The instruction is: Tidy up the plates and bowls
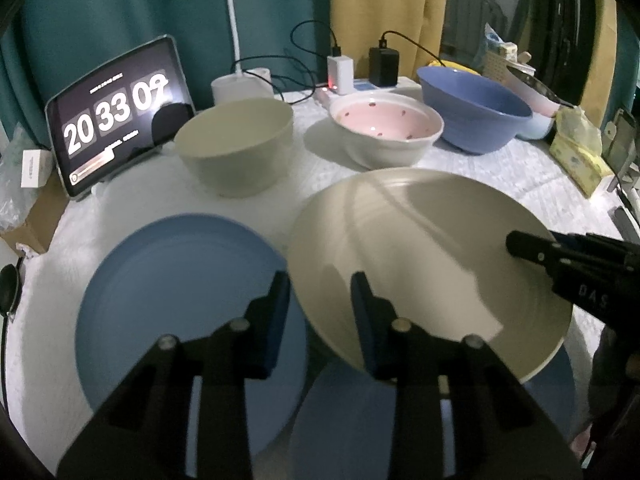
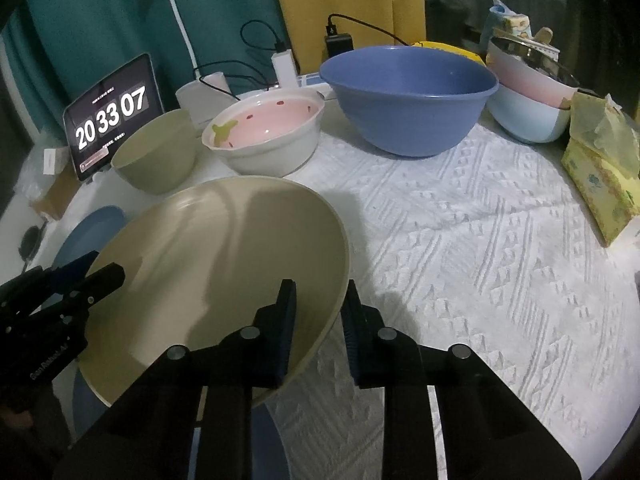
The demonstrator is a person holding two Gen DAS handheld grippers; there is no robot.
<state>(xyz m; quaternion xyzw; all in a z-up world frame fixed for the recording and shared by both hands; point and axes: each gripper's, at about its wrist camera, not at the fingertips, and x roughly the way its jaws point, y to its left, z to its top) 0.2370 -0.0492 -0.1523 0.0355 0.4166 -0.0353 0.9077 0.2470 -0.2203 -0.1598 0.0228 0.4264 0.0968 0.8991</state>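
I am holding the big beige plate point(image 1: 420, 256) with both my grabbers, tilted up off the white tablecloth point(image 2: 480, 220). My left gripper point(image 1: 320, 300) is pinching the plate's near left edge — one finger on top, one under. My right gripper point(image 2: 318, 308) is pinching the other edge the same way. A blue plate point(image 1: 172, 280) is lying flat just beside it, and another blue one is peeking out underneath. Far back, the green bowl point(image 1: 236, 148), pink bowl point(image 1: 386, 132) and blue bowl point(image 1: 472, 108) are sitting in a row.
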